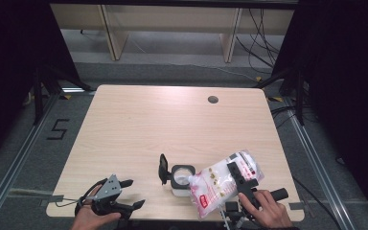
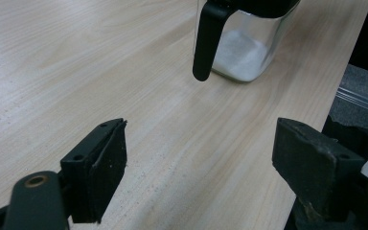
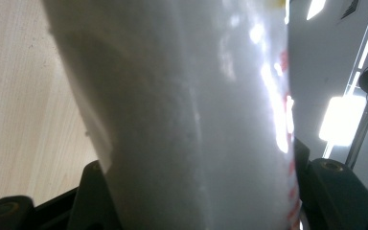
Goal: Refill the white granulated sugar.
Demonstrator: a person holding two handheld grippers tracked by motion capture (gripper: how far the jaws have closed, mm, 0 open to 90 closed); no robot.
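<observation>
A clear jar (image 1: 181,178) with a black flip lid (image 1: 163,168) standing open sits near the table's front edge. White grains lie in the bottom of the jar (image 2: 243,50). My right gripper (image 1: 239,176) is shut on a plastic bag (image 1: 223,184) of white grains with red print, tilted so its corner rests at the jar's mouth. In the right gripper view the bag (image 3: 187,115) bulges between both jaws. My left gripper (image 1: 133,192) rests open at the front left of the table, nothing between its fingers (image 2: 98,167), pointing toward the jar.
The light wooden table (image 1: 172,124) has a round cable hole (image 1: 213,99) at the far right. Dark curtains stand on both sides. Wooden furniture legs and cables are on the floor beyond the table.
</observation>
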